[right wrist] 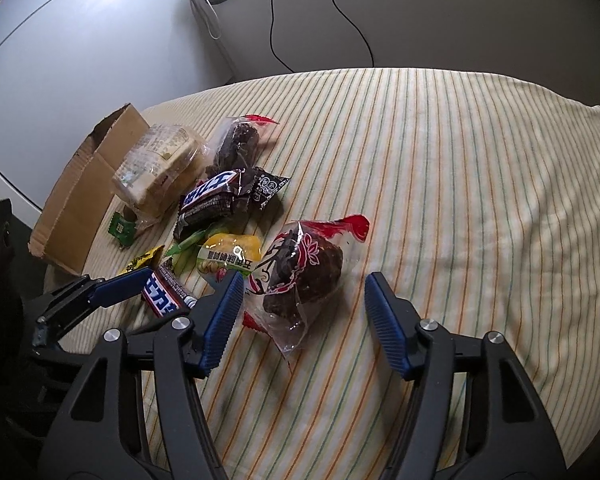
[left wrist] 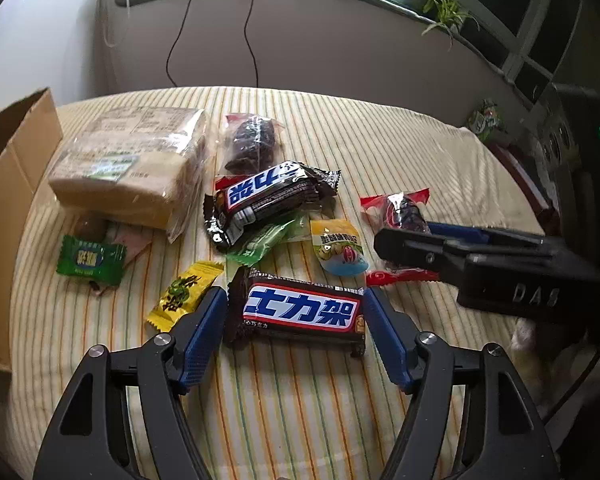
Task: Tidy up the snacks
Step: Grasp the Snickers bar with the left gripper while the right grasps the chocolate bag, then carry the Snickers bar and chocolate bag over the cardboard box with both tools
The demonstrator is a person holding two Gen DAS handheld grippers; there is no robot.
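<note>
Two claws gape: left [left wrist: 296, 320] straddles a crosswise chocolate bar [left wrist: 300, 312], right [right wrist: 304, 304] apparently straddles a date packet [right wrist: 300, 276].

near bar [left wrist: 300, 312]: "士力架" in white letters on a blue band; small print below it reads "心巧克力"
far bar [left wrist: 266, 196]: the same white-on-blue wordmark, upside down; "力架" legible
right gripper [left wrist: 404, 250]: raised letters "DAS" on its black body
yellow pack [right wrist: 230, 258]: dark characters on a white strip, upside down, not legible
bread bag [left wrist: 132, 160]: printed label, too blurred to read
</note>
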